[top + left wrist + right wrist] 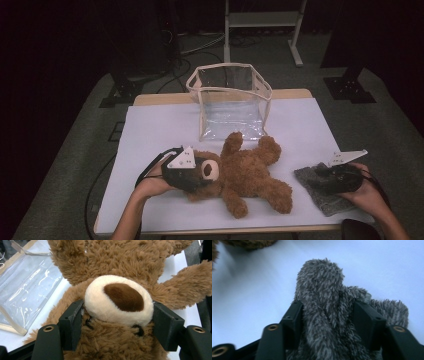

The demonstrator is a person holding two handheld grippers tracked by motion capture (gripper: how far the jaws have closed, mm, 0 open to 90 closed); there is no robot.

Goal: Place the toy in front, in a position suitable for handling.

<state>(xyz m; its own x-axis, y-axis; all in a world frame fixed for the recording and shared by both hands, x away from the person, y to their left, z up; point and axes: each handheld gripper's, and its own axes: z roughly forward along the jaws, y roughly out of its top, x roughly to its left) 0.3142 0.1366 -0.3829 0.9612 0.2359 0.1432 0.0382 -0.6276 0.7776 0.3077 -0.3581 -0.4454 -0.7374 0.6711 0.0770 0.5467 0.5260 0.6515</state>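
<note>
A brown teddy bear (250, 175) lies on its back in the middle of the white table (150, 130), head toward the left. My left gripper (200, 175) is shut on its head; in the left gripper view the two black jaws press into the fur on either side of the cream muzzle (117, 297). At the right front of the table lies a grey fuzzy cloth (325, 202). My right gripper (320, 182) sits on it, and in the right gripper view the cloth (322, 285) is bunched up between the jaws, touching both pads (294, 317).
An open clear plastic bag (230, 100) with cream trim stands behind the bear, near the table's far edge; it also lies at the left of the left gripper view (27, 290). Dark floor, cables and a metal stand's legs lie beyond the table.
</note>
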